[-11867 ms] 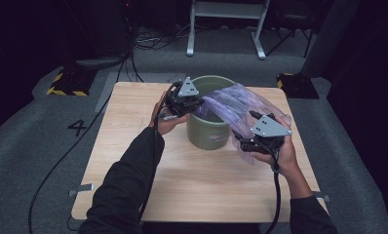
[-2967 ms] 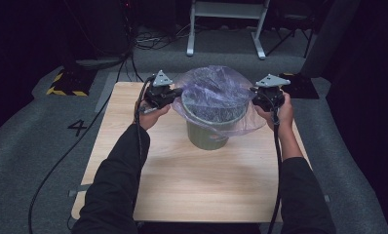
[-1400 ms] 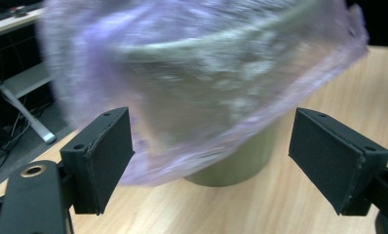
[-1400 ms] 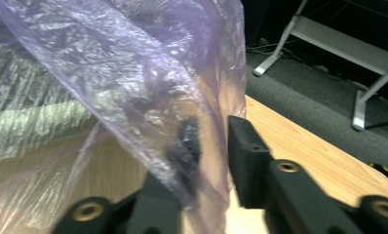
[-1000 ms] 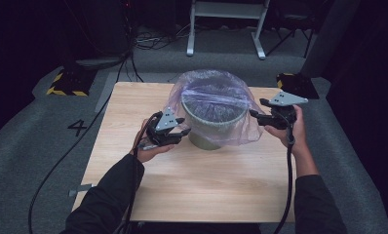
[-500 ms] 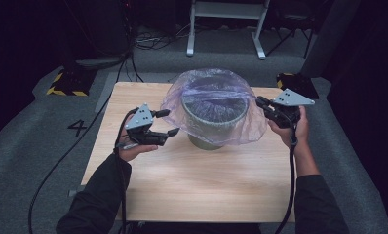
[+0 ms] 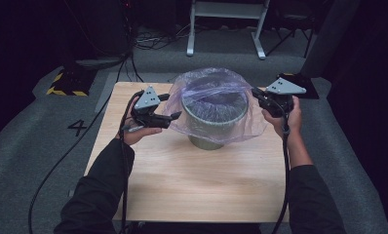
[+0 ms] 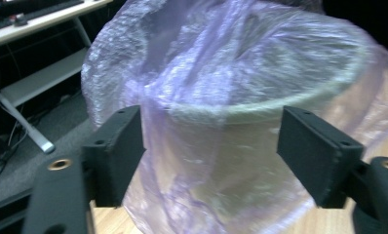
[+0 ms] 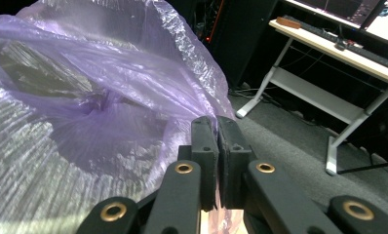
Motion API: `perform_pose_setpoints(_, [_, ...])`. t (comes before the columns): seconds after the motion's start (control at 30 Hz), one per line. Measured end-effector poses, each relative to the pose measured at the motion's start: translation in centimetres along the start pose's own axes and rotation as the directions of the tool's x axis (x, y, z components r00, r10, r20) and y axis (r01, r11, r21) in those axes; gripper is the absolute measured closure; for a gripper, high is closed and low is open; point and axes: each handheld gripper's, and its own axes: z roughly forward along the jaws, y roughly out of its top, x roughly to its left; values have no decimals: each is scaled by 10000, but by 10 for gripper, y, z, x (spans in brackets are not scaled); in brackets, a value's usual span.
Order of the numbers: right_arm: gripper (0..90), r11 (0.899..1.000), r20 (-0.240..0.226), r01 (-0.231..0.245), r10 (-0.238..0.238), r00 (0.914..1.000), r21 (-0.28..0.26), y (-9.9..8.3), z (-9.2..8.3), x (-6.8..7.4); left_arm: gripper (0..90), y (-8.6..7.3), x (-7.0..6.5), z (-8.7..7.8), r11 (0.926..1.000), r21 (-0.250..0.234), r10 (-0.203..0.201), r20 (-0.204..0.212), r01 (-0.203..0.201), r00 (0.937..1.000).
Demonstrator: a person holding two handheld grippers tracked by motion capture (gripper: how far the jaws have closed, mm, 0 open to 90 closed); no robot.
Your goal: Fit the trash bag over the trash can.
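Lining the bin [image 7: 216, 119]: bag [image 7: 216, 92] edge is pinched by right gripper [image 7: 257, 94] at right, left gripper [image 7: 170, 106] held open at centre-left.

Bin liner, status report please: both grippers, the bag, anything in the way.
Right gripper shut on the purple bag. Left gripper open, jaws just opening, bag film between them, unpinched. Bag draped over the green bin. Nothing in the way.

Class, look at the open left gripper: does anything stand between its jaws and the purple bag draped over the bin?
Nothing visible does. The left gripper faces the purple bag on the bin directly, jaws open, with bag film right before them.
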Motion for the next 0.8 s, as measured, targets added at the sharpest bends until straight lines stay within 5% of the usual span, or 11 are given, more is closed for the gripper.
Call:
perform_pose_setpoints(0.1, [870, 9999, -77, 74, -73, 9999, 83, 3, 5, 1, 434, 1, 9, 7, 9995, 221, -201, -214, 206, 9996])
perform_pose_setpoints(0.27, [863, 9998, -286, 135, -131, 9995, 142, 7, 15, -1, 747, 5, 22, 14, 9987, -104, -496, 143, 498, 9987])
perform_pose_setpoints(0.4, [863, 9996, -280, 59, -51, 9996, 279, 9, 26, -7, 896, 10, 24, 26, 9998, 50, -167, -43, 167, 9999])
perform_pose_setpoints(0.53, [868, 9984, -57, 74, -71, 10000, 556, 11, 38, -9, 899, 14, 27, 35, 9997, 223, -73, -113, 76, 9999])
perform_pose_setpoints(0.63, [874, 9972, -4, 27, -27, 10000, 751, 13, 45, -10, 898, 16, 28, 32, 9996, -86, -271, 246, 273, 9993])
perform_pose_setpoints(0.8, [880, 9985, -22, -32, 33, 10000, 539, 19, 42, -9, 439, 22, 17, 16, 9969, -646, -414, 467, 444, 9981])
